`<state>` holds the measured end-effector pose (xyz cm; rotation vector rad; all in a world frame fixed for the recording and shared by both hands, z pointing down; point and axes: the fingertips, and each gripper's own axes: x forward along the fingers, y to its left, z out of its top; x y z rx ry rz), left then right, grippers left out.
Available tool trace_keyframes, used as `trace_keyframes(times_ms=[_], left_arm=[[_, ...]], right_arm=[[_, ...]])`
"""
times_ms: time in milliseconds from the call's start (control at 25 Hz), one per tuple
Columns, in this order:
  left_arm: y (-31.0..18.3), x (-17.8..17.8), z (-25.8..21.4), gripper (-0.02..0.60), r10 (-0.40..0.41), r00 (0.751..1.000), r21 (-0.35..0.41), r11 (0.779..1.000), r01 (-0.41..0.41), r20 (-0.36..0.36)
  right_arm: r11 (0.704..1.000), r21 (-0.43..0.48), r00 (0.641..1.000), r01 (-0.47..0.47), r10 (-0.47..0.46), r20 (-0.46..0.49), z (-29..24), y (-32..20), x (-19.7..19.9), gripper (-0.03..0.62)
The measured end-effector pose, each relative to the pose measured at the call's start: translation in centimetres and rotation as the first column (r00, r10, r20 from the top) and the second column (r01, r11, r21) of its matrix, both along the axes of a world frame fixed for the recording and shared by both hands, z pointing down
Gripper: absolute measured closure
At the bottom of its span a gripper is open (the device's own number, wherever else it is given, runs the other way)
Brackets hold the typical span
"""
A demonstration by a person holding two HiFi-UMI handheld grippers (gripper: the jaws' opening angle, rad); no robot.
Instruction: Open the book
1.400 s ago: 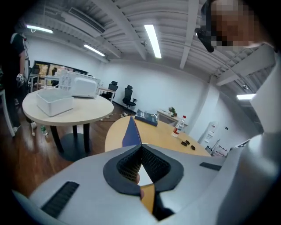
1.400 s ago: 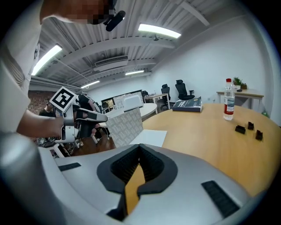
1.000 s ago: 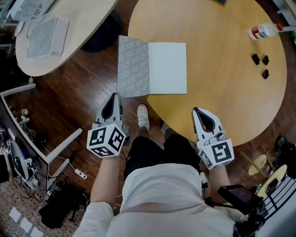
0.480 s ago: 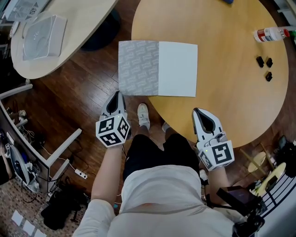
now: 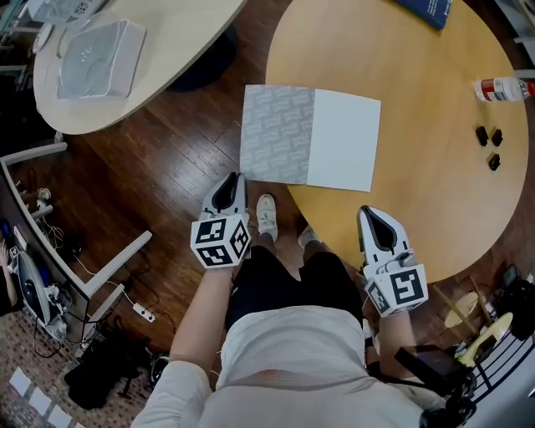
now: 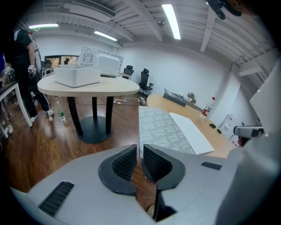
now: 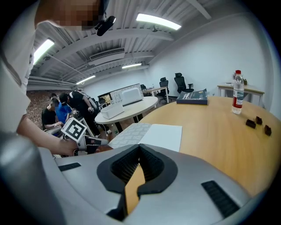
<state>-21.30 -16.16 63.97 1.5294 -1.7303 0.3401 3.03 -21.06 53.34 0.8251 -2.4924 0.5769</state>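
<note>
1. Head view shows the book point(image 5: 309, 138) lying open at the near-left rim of a round wooden table point(image 5: 435, 184). Its white leaf rests on the tabletop, and its grey patterned leaf juts past the rim over the wooden floor point(image 5: 167, 184).
2. The left gripper point(image 5: 228, 179) hangs just below the book's grey leaf, near that leaf's lower left corner. It points toward the book and is not touching it.
3. In the left gripper view, its jaws are opening. A narrow gap stands between the ribbed pads, with only floor showing through it, and the book's near edge lies just beyond the tips.
4. The right gripper point(image 5: 369, 211) sits below and to the right of the book's white leaf, apart from it, above the table's rim. In the right gripper view its jaws are pressed together at the tips, with nothing held.
5. Well to the right of the book stands a bottle point(image 5: 501, 88), with three small black pieces point(image 5: 482, 134) just beside it.
6. Beyond the book, at the table's far side, lies a blue book point(image 5: 430, 8).
7. Left of the book, a separate pale table point(image 5: 167, 42) carries a white box point(image 5: 92, 58).
8. Below the book, a shoe point(image 5: 267, 216) rests on the floor, just right of the left gripper.
</note>
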Motion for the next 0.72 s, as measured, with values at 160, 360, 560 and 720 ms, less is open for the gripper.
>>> trace_keyframes(times_ms=[160, 360, 560, 720], left_arm=[[0.9, -1.1, -1.3, 0.537, -0.026, 1.0, 0.016, 1.0, 0.025, 0.011], [2.5, -2.8, -5.1, 0.538, -0.081, 0.996, 0.08, 0.994, 0.077, 0.048], [2.8, -2.1, -12.3, 0.538, -0.057, 0.993, 0.208, 0.977, 0.034, 0.105], [2.8, -0.8, -18.7, 0.538, -0.022, 0.99, 0.325, 0.945, -0.026, 0.142]], right_arm=[[1.0, 0.022, 1.0, 0.021, -0.022, 0.014, -1.0, -0.2, -1.0, 0.591], [0.997, 0.066, 0.998, 0.046, -0.048, 0.044, -3.0, -0.2, -2.0, 0.591], [0.989, 0.131, 0.993, 0.076, -0.087, 0.085, -6.7, 0.5, -3.3, 0.591], [0.978, 0.188, 0.989, 0.091, -0.111, 0.099, -10.0, 1.0, -4.2, 0.591]])
